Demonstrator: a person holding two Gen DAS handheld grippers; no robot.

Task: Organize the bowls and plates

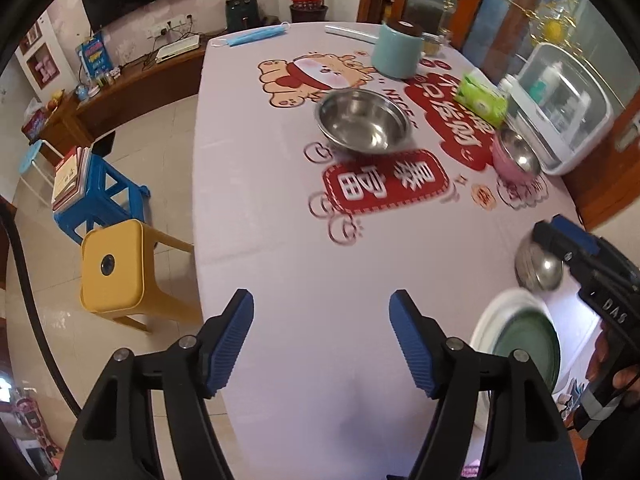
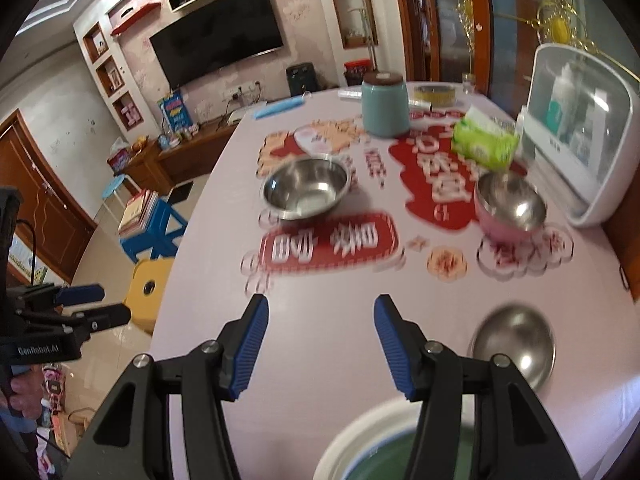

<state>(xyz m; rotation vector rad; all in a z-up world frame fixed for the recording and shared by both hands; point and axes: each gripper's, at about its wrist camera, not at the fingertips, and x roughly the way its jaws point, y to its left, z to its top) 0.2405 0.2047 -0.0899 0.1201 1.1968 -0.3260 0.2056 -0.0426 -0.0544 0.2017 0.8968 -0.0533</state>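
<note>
My left gripper [image 1: 322, 300] hangs open over bare tablecloth with nothing between its fingers. My right gripper [image 2: 322, 302] is also open and holds nothing. A large steel bowl [image 1: 364, 122] [image 2: 306, 188] stands upright mid-table. A pink bowl with a steel lining [image 1: 516, 156] [image 2: 510, 206] sits to its right. Nearer, a steel bowl [image 1: 538, 270] [image 2: 516, 344] lies upside down. At the near edge a green plate [image 1: 524, 344] [image 2: 380, 460] rests on a white plate [image 1: 492, 320] [image 2: 352, 432], partly hidden by my right gripper's arms. Both views are blurred.
A teal canister [image 1: 396, 50], a green tissue pack [image 1: 482, 98] and a white dish cabinet [image 1: 560, 104] stand at the table's far right. A blue face mask [image 1: 256, 36] lies at the far edge. A yellow stool [image 1: 114, 268] and a blue stool with books [image 1: 100, 188] stand left of the table.
</note>
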